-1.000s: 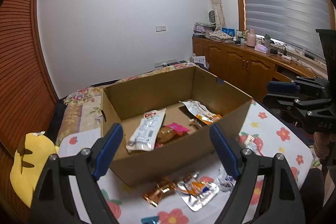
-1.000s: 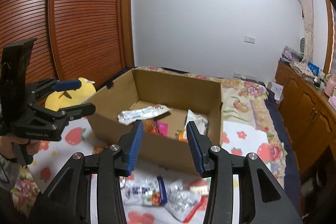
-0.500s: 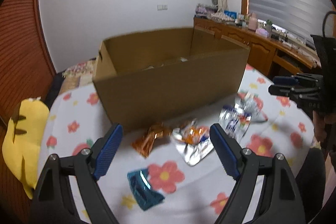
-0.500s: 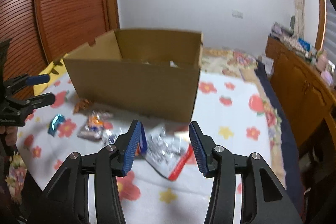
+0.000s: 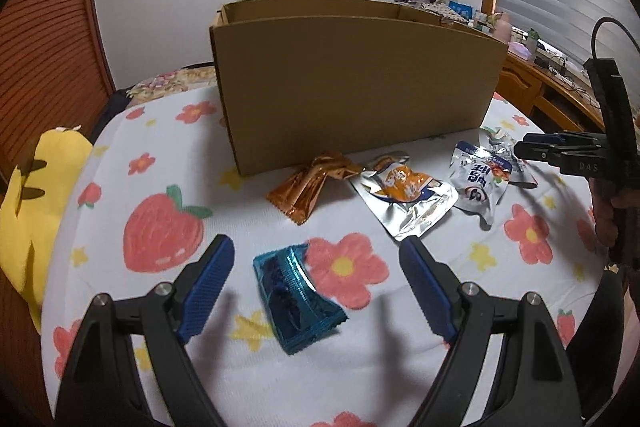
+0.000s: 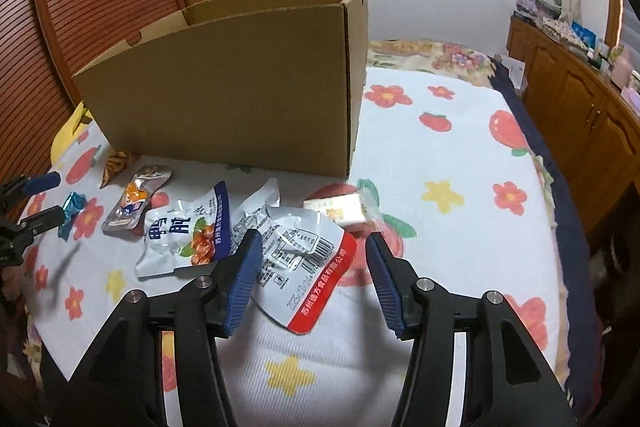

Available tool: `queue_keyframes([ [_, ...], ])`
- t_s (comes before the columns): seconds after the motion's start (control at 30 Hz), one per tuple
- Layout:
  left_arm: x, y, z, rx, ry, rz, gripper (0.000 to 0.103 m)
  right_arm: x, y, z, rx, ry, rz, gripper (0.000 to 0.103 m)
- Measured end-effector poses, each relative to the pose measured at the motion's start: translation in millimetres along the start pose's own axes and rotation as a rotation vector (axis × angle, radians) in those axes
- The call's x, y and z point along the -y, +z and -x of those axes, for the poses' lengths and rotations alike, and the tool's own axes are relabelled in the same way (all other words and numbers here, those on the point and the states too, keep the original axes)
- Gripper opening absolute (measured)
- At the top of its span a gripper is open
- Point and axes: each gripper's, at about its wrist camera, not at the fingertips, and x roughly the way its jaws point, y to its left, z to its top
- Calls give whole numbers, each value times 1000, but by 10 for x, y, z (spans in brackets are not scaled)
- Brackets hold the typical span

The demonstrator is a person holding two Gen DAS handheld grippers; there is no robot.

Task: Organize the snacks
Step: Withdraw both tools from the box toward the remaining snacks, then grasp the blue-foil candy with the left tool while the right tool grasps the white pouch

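Left gripper (image 5: pixel 316 267) spread wide, empty, above teal wrapper (image 5: pixel 298 301) on floral sheet (image 5: pixel 160 227). Cardboard box (image 5: pixel 352 83) behind loose snacks. Right gripper (image 6: pixel 314 271) jaws just been opening, released, over red-edged white pouch (image 6: pixel 304 259).

Bed (image 6: pixel 460 163) covered by a white sheet printed with flowers, strawberries and stars. Directly on it: a cardboard box (image 5: pixel 352 87); before the box, an orange wrapper (image 5: pixel 312 185), a silver-and-orange pouch (image 5: pixel 408 199), a blue-and-white packet (image 6: pixel 188 231), a red-edged packet (image 6: pixel 296 255), a pale bar (image 6: pixel 340 207) and a teal wrapper (image 5: pixel 294 297); a yellow plush toy (image 5: pixel 32 195) at the edge.
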Motion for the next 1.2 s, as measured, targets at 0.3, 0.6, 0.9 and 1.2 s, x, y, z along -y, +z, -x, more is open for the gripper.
queue_keyframes([
  [0.3,-45,-50,-87,-30,-4,30,85,-35,49,-159,-26,27,-2,69],
  [0.6,-75,-52,-167,-63,-5,54,85,-126,19,-267,-71,36,37,76],
  [0.9,-146,-71,-238,-88,-15,91,85,-181,-50,-190,-87,35,89,61],
  [1.2,-136,-77,-240,-90,-8,85,85,-211,-168,-25,-67,35,96,51],
])
